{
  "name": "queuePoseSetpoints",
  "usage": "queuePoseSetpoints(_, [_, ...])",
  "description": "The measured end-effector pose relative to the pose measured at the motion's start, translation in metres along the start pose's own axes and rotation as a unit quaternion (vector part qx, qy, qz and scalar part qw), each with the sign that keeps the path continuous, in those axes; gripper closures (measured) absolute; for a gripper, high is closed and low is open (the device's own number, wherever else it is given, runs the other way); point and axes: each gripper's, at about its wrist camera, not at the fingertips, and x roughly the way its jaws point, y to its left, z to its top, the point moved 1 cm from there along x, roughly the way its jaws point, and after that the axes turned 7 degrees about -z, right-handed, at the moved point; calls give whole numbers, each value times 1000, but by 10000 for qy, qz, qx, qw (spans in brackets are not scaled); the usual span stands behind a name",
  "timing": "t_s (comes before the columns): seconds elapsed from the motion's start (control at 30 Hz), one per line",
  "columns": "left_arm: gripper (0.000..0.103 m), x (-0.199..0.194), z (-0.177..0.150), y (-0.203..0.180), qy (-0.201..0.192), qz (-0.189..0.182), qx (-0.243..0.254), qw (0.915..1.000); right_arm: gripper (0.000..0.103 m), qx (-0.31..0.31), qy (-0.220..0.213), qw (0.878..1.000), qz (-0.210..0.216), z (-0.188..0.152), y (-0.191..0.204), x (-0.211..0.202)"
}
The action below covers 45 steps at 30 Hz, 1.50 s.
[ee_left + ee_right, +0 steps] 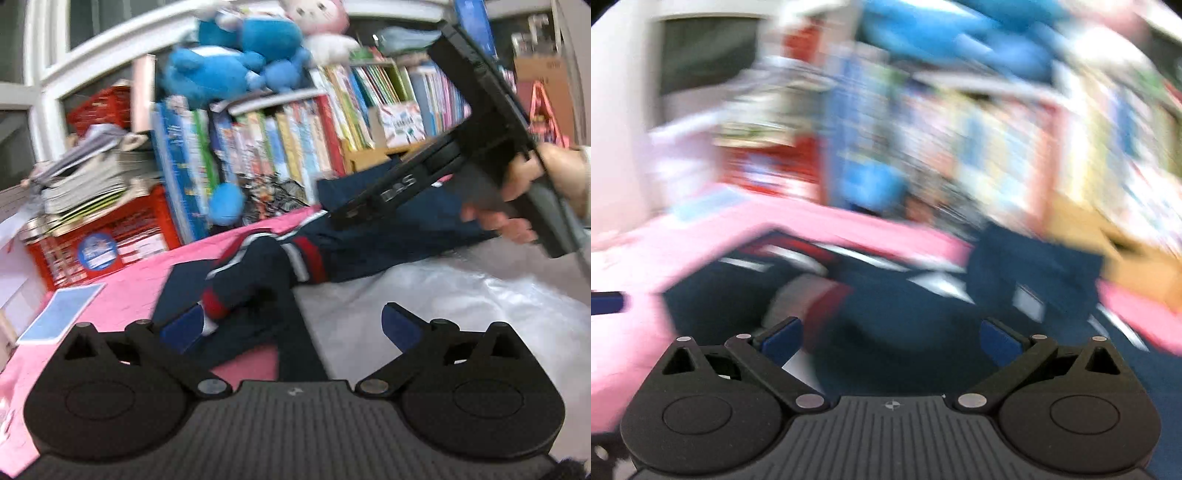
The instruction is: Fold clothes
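So the navy garment [369,236], dark blue with red and white stripes, is lying spread across the pink cover [122,295] and partly over a crinkly clear plastic sheet [461,306] on the right side of the left wrist view. The left gripper [291,325] has its jaws spread wide with nothing pinched. A bunched-up bit of the cloth with a red and white cuff sits just ahead of the left blue pad [184,328], maybe touching it, can't tell for sure; the right pad is over plain plastic.

The right gripper [892,338] is also spread wide, nothing gripped. Its own view is really smeared, but you can make out the garment [923,314] filling the space right in front of and between the fingers, lying below them on the pink cover [683,251].

In the left view the right gripper [406,184] shows at the upper right, held by a hand [524,192], above the far end of the garment.

Behind it all there's a shelf of books [295,147], blue stuffed toys [236,62], and a red crate [99,243].
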Motion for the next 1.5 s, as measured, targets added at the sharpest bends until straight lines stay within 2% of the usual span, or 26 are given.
queuePoseSetpoints(0.13, [0, -27, -16, 28, -47, 46, -433, 9990, 0, -1302, -140, 9902, 480, 10, 87, 18])
queuePoseSetpoints(0.23, [0, -43, -24, 43, -13, -7, -668, 9978, 2, -2013, -38, 9795, 101, 4, 138, 50])
queuePoseSetpoints(0.27, [0, -49, -27, 48, -2, -24, -747, 9972, 13, -2028, 54, 9792, -42, 4, 146, 60])
queuePoseSetpoints(0.3, [0, -51, -28, 50, -6, 20, -765, 9971, 28, -1857, 216, 9823, -68, 5, 148, 69])
queuePoseSetpoints(0.33, [0, -52, -28, 51, -14, 80, -769, 9970, 51, -1484, 363, 9883, -13, 9, 141, 73])
queuePoseSetpoints(0.37, [0, -54, -29, 53, -23, 140, -772, 9969, 64, -1069, 503, 9930, 56, 13, 134, 75])
queuePoseSetpoints(0.43, [0, -56, -30, 56, -39, 259, -778, 9966, 75, -361, 561, 9975, 219, 20, 109, 70])
queuePoseSetpoints(0.57, [0, -38, -25, 59, 6, 211, -1157, 9931, 78, 896, 158, 9958, -37, 30, 42, 27])
queuePoseSetpoints(0.67, [0, -31, -20, 56, -84, 34, -1330, 9911, 78, 1924, -457, 9799, -250, 15, -21, -12])
queuePoseSetpoints(0.73, [0, -24, -15, 52, -102, -15, -1325, 9911, 77, 2456, -744, 9655, -434, 0, -61, -32])
queuePoseSetpoints(0.77, [0, -20, -12, 49, -88, 11, -1291, 9916, 75, 2660, -629, 9595, -681, -10, -82, -32])
queuePoseSetpoints(0.83, [0, -11, -8, 43, -15, 105, -1204, 9927, 70, 3015, -109, 9449, -1269, -33, -117, -25])
queuePoseSetpoints(0.9, [0, -2, -6, 38, 95, 195, -1129, 9934, 47, 3304, 365, 9314, -1481, -56, -142, -17])
queuePoseSetpoints(0.93, [0, 2, -6, 36, 164, 235, -1108, 9934, 29, 3455, 488, 9250, -1505, -67, -148, -13])
queuePoseSetpoints(1.03, [0, 6, -5, 31, 291, 271, -1116, 9930, 25, 3968, 479, 9079, -1264, -92, -156, -4])
queuePoseSetpoints(1.07, [0, 6, -4, 30, 294, 285, -1120, 9929, 23, 4096, 444, 9047, -1082, -94, -157, 2])
queuePoseSetpoints(1.1, [0, 7, -3, 29, 297, 298, -1124, 9928, 17, 4166, 423, 9035, -918, -94, -156, 9])
queuePoseSetpoints(1.17, [0, 7, -1, 27, 302, 326, -1131, 9926, 0, 4058, 417, 9093, -817, -85, -150, 25])
queuePoseSetpoints(1.23, [0, 8, 1, 25, 311, 354, -1144, 9923, 0, 3696, 540, 9225, -975, -73, -137, 47])
queuePoseSetpoints(1.27, [0, 9, 3, 24, 317, 369, -1154, 9921, 6, 3505, 575, 9293, -1014, -68, -130, 51])
queuePoseSetpoints(1.3, [0, 11, 5, 23, 320, 391, -1151, 9921, 21, 3322, 586, 9360, -1001, -62, -123, 57])
queuePoseSetpoints(1.33, [0, 13, 7, 22, 322, 414, -1144, 9920, 58, 3256, 660, 9389, -903, -56, -118, 60])
queuePoseSetpoints(1.37, [0, 16, 9, 21, 324, 426, -1114, 9923, 66, 3216, 749, 9406, -788, -51, -114, 62])
queuePoseSetpoints(1.4, [0, 20, 11, 20, 326, 436, -1077, 9927, 81, 3242, 764, 9402, -718, -46, -113, 60])
queuePoseSetpoints(1.43, [0, 23, 13, 19, 328, 445, -1041, 9930, 89, 3188, 723, 9429, -633, -39, -114, 54])
queuePoseSetpoints(1.5, [0, 34, 18, 16, 286, 504, -891, 9943, 89, 2950, 515, 9512, -741, -23, -116, 38])
